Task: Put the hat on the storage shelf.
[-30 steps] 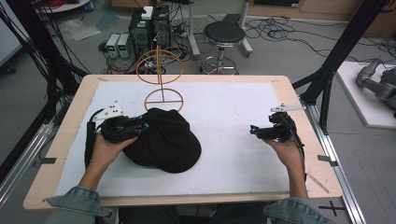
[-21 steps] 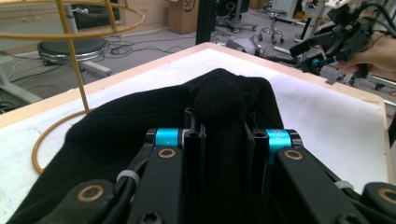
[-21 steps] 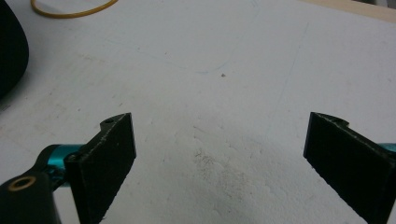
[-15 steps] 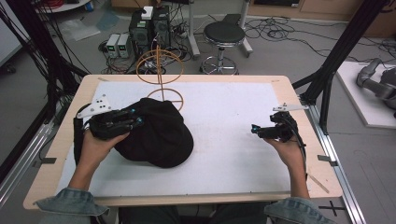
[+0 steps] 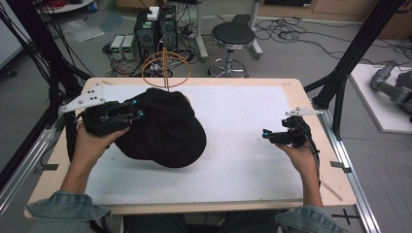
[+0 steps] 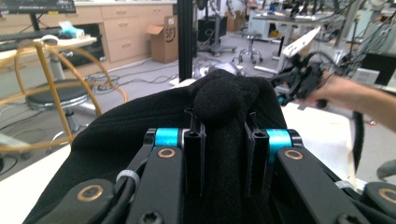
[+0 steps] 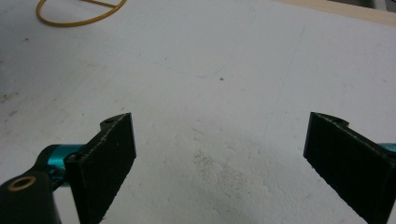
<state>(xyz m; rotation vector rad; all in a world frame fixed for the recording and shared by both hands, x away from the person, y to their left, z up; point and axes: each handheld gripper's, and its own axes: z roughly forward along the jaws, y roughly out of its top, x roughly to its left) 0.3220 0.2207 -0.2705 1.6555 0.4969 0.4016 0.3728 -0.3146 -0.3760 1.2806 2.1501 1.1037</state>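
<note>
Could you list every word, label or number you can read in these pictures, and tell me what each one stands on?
"SF": black mark on the side of the cardboard box on the floor in the left gripper view; blurred, so the reading is uncertain.
Black cap: no lettering that I can see.
Small grey units on the floor beyond the table: too small to read any label.
Nothing else is legible.

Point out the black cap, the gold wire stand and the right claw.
black cap (image 5: 170, 133), high view, on its crown.
gold wire stand (image 5: 165, 65), high view, on its upright rod.
right claw (image 7: 219, 154), right gripper view, midway between its open jaws.
</note>
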